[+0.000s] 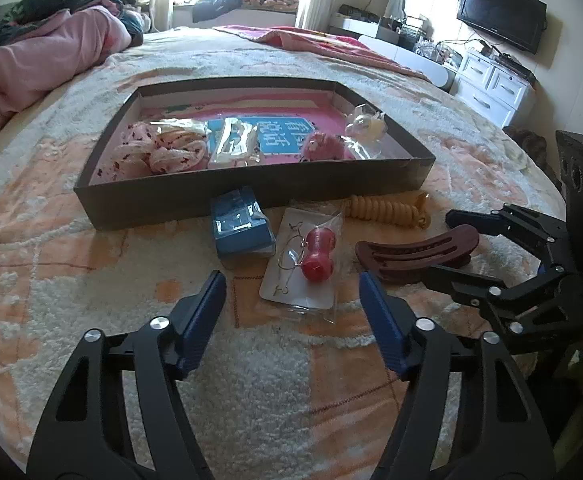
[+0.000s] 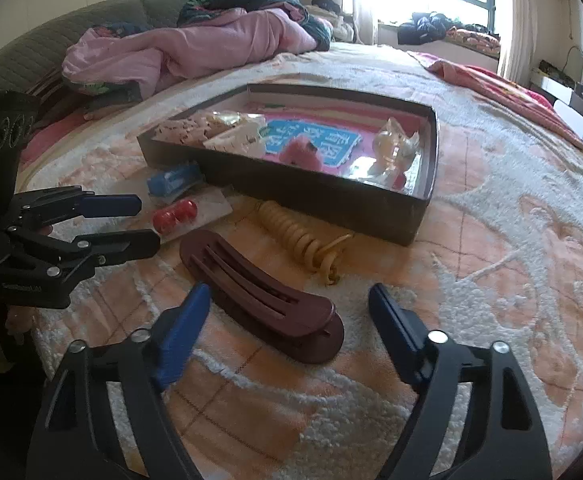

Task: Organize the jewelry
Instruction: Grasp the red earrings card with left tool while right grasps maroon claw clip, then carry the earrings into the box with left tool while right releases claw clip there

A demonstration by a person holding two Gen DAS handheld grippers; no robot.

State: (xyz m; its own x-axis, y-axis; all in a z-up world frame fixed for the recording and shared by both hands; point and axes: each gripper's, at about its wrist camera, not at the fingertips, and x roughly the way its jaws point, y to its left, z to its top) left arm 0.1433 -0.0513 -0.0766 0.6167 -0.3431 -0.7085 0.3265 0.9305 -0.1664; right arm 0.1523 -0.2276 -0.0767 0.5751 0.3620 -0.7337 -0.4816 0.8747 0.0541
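While both claws are hanging over the bed, the job is sitting at the pick-up step: some pieces are already lying in the dark tray (image 1: 251, 188), others are waiting on the blanket (image 1: 91, 248) along the tray's near edge.

Seen from the left wrist, the left gripper (image 1: 291, 292) is pointing steeply down, its blue pads spread and gripping nothing. Just beyond its tips the bagged red earrings (image 1: 317, 254) are lying on their white card, beside a blue box (image 1: 241, 226) that is touching the tray's near wall. A yellow coil tie (image 1: 387, 210) is resting nearer the tray's near right corner. I would guess this claw is going for the earrings; it needs to drop lower and straddle the card.

Seen from the right wrist, the right gripper (image 2: 289, 300) is also tilting down, released and empty, with the near end of the maroon hair clip (image 2: 259, 300) lying between its fingers, untouched as far as I can tell. It probably has to sink and close across the clip, then carry it over the tray wall.
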